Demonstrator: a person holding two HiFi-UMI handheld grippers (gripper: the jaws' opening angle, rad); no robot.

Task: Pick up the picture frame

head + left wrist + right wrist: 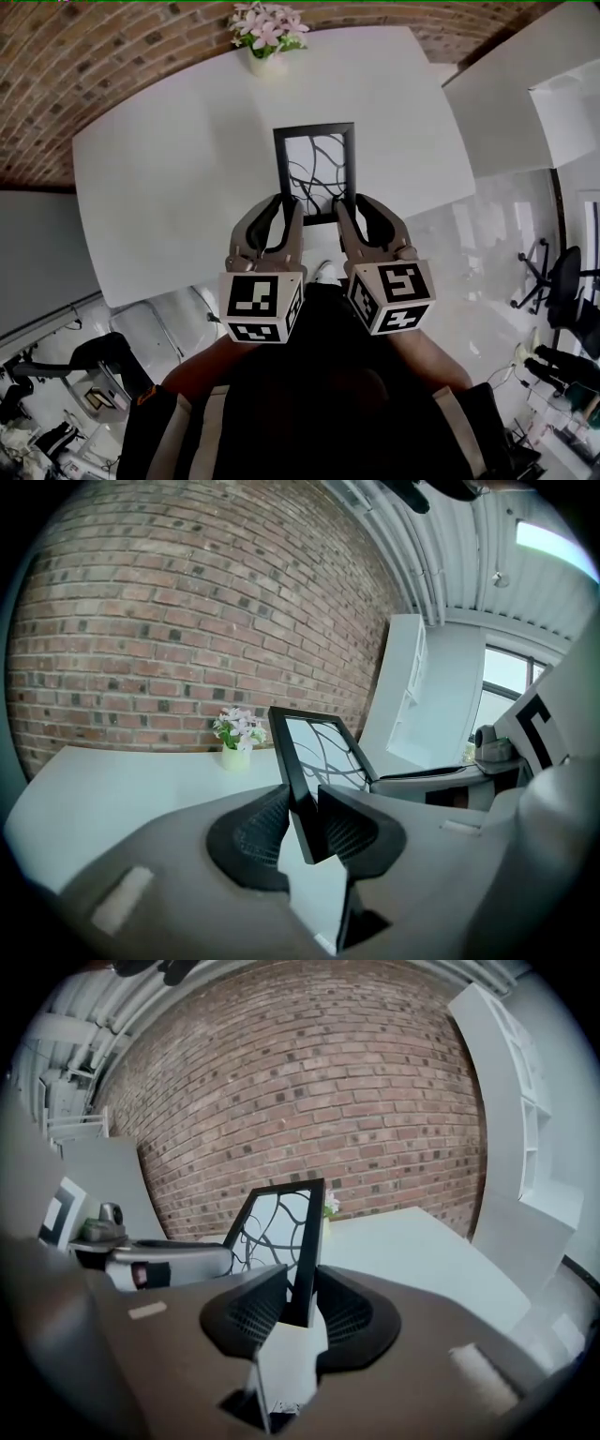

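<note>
Black picture frame (pixel 315 173) is hanging between both grippers over the near edge of the white table (pixel 169 187), long side running near to far. The left gripper (pixel 289 204) is pinching the frame's near-left corner and the right gripper (pixel 349 204) is pinching the near-right corner. The two marker cubes are sitting side by side just in front of the person's torso.

In the left gripper view, the left gripper (pixel 302 803) is clamping both ribbed pads on the black frame (pixel 319 757) edge. The frame is tilting to the right, and its branch-pattern print is facing up.

In the right gripper view it's the same story. The right gripper (pixel 300 1297) is squeezing the frame (pixel 281 1232) edge between its pads, and the frame is leaning left toward the other gripper.

Can't tell from any view whether the frame's underside is touching the tabletop.

A pot of pink flowers (pixel 267 37) is standing at the table's far edge, against the brick wall (pixel 94 56), well apart from the frame. A white cabinet (pixel 506 94) is standing to the right of the table, and an office chair (pixel 562 281) is sitting on the floor at far right.
</note>
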